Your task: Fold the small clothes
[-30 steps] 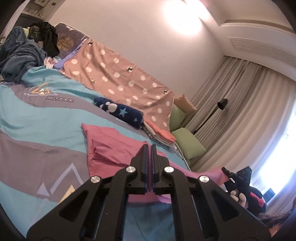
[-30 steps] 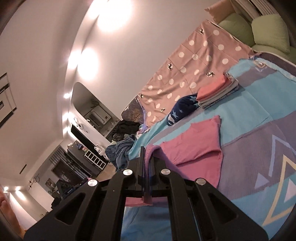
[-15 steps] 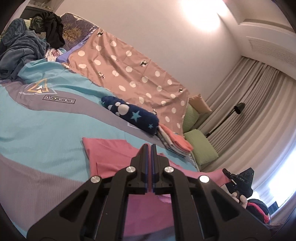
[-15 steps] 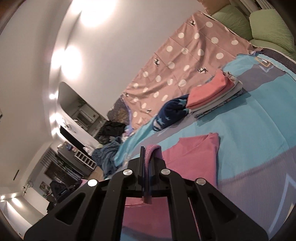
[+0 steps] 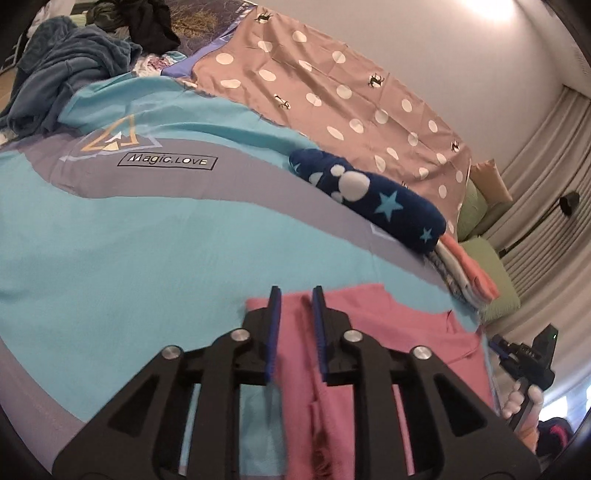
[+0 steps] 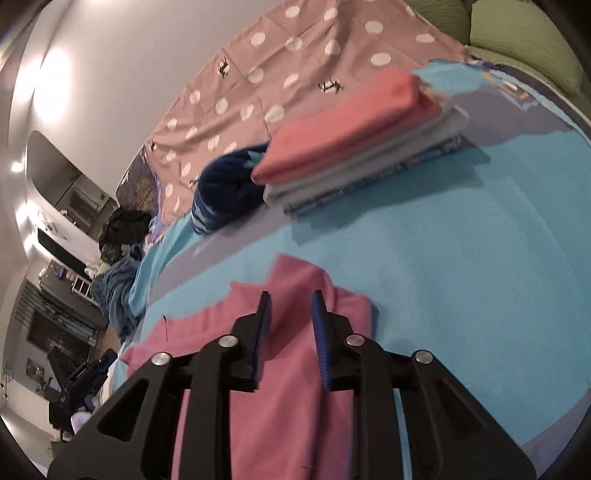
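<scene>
A pink garment (image 5: 369, 332) lies folded over on the turquoise and grey bed cover (image 5: 147, 240). My left gripper (image 5: 296, 299) hovers low over its left end. The jaws are opening, with pink cloth lying loose in the gap and the pads off it. In the right wrist view my right gripper (image 6: 291, 299) sits over the other end of the pink garment (image 6: 295, 369). Its jaws are opening too, and the cloth sags between them unpinched. A hand (image 5: 524, 402) holds the right gripper at the left wrist view's right edge.
A stack of folded clothes (image 6: 351, 136) with a coral top layer sits just beyond the garment, next to a navy star-print roll (image 5: 369, 199). Behind them are a polka-dot sheet (image 5: 332, 85), green pillows (image 6: 517, 33) and a heap of dark clothes (image 5: 66, 70).
Both grippers swung forward and down, carrying the pink garment's edge over onto itself toward the stack. Their jaws, shut on the cloth before, now stand apart.
</scene>
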`<state>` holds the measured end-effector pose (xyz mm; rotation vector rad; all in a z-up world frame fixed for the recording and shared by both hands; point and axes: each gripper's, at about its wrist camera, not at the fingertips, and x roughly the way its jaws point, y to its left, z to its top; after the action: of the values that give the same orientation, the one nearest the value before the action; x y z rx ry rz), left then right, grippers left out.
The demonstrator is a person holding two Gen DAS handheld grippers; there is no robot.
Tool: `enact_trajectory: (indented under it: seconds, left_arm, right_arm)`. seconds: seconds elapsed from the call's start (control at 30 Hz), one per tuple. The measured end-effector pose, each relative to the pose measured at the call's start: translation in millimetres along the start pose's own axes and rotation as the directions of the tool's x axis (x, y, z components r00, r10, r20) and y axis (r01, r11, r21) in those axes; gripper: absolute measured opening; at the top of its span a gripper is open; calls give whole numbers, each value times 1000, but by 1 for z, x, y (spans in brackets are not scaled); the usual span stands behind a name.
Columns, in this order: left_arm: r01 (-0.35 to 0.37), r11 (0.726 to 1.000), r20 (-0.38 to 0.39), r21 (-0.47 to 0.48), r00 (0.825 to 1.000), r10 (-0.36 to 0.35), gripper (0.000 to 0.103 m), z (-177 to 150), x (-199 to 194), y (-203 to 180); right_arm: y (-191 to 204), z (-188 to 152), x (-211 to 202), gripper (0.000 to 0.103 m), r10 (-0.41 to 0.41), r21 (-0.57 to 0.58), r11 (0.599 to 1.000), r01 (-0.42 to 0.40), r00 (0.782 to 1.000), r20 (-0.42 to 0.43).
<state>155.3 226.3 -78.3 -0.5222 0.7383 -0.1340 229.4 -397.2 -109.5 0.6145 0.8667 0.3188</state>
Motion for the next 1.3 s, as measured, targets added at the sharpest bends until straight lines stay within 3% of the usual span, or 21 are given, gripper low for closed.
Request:
enact_trajectory:
  seconds: [0.07, 0.27, 0.4, 0.53, 0.6, 0.67, 0.73, 0.83, 0.93, 1.1, 1.17, 1.2, 1.23, 1.3]
  left_arm:
    - [-27, 998, -6, 59, 1000, 27, 33, -6, -4, -1]
    - [-49, 967, -69, 251, 995, 68, 46, -24, -6, -21]
    - [-105, 907, -116, 408, 979, 166, 51, -36, 16, -41]
    - [-184, 825, -84, 535, 960, 269, 53, -30, 47, -59]
    - [-209, 803, -52, 558, 957, 285, 53, -18, 59, -65]
    - [-221, 831, -34, 511, 960, 276, 55, 1, 66, -62]
    - [-221, 902, -15, 371, 970, 244, 55, 26, 68, -45]
    - [-183, 955, -9, 233, 982, 190, 54, 41, 62, -24]
    - [-86, 975, -60, 204, 993, 100, 57, 36, 61, -19]
    - [20, 981, -175, 192, 984, 15, 55, 21, 82, -27]
    - [52, 976, -180, 211, 984, -14, 4, 19, 89, -34]
    - [37, 975, -159, 220, 987, -1, 2, 18, 88, -37]
    - [12, 972, -110, 233, 994, 14, 2, 19, 82, -41]
    - [-27, 970, -40, 243, 998, 38, 2, 26, 69, -45]
  right_arm:
    - [-2, -4, -5, 34, -38, -63, 997, 37, 999, -12]
    - [11, -12, 5, 36, -141, -263, 958, 116, 987, -80]
    - [31, -12, 31, 47, -221, -413, 897, 155, 968, -117]
    - [46, -3, 64, 48, -311, -528, 825, 204, 943, -122]
    - [48, 11, 75, 48, -302, -525, 827, 201, 947, -113]
    - [35, 33, 80, 45, -265, -406, 892, 199, 958, -113]
    - [12, 51, 81, 36, -230, -251, 948, 196, 966, -115]
    - [-17, 60, 79, 35, -149, -100, 986, 136, 979, -136]
    - [-28, 56, 73, 35, -85, -74, 994, 75, 986, -146]
    - [-29, 60, 74, 36, 28, -21, 999, -33, 981, -192]
    - [-22, 57, 83, 36, 58, -27, 997, -66, 969, -242]
    - [-18, 55, 83, 29, 51, -44, 997, -64, 969, -243]
    - [-12, 55, 80, 3, 47, -54, 997, -61, 972, -232]
    - [-7, 59, 64, 3, 48, -47, 997, -56, 987, -156]
